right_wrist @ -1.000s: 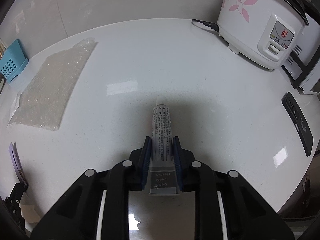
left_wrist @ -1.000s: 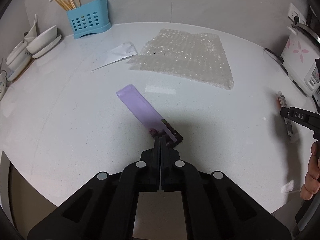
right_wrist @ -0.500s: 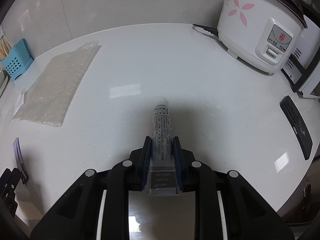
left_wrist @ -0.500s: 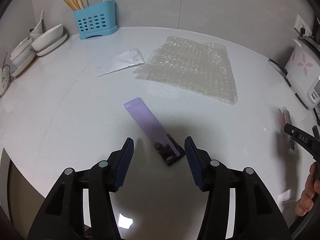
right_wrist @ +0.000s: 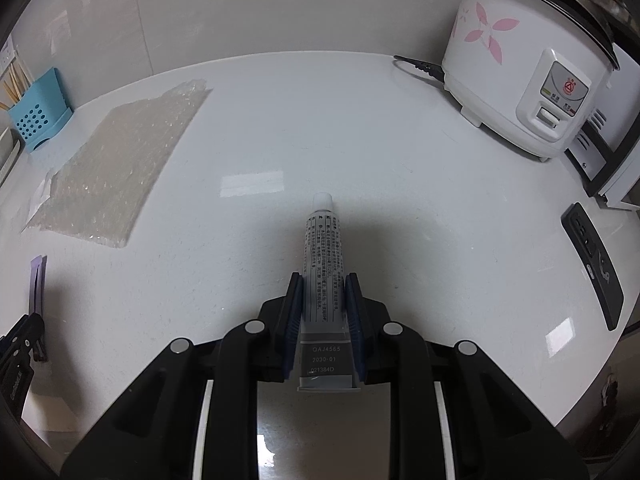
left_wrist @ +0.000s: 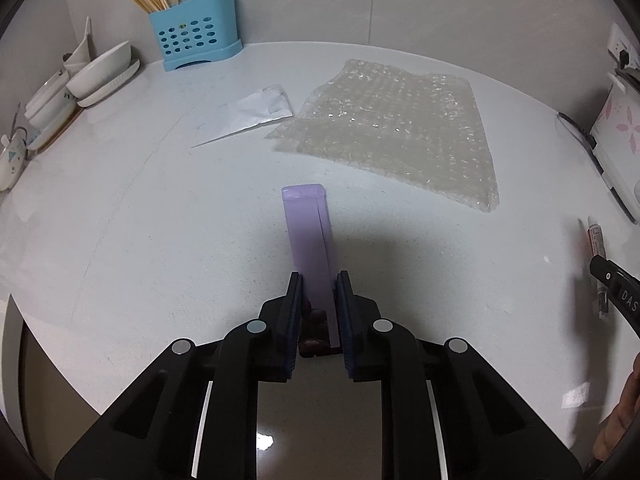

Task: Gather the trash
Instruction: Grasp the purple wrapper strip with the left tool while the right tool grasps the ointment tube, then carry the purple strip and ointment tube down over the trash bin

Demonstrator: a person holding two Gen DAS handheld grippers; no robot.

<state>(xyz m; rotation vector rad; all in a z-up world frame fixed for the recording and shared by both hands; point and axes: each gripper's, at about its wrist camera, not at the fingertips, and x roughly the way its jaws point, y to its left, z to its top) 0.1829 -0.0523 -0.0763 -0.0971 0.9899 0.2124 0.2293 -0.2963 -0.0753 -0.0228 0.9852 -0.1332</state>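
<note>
Trash lies scattered over a pale, faintly speckled counter [left_wrist: 120, 220], with the bubble wrap [left_wrist: 392, 132] as the largest piece: a crinkled, translucent, roughly rectangular sheet lying flat. Just left of the bubble wrap sits a flat white paper wrapper [left_wrist: 248, 114] tapering to a point. Nearer the camera than the bubble wrap, the left tool [left_wrist: 318, 284] is clamped on a long, flat purple box [left_wrist: 306, 236], its blue pads pressing the two narrow sides, the far end angled up off the counter. Right of the bubble wrap, the right tool [right_wrist: 323, 286] is closed around a soft grey tube [right_wrist: 322, 264] printed with dense black text, with a white cap at the far end and a flat crimped tail between the fingers. Behind the bubble wrap to the left stands a blue perforated plastic holder [left_wrist: 194, 36] with wooden chopsticks; to the far right, a glossy white rice cooker [right_wrist: 524, 76] with pink petals.
</note>
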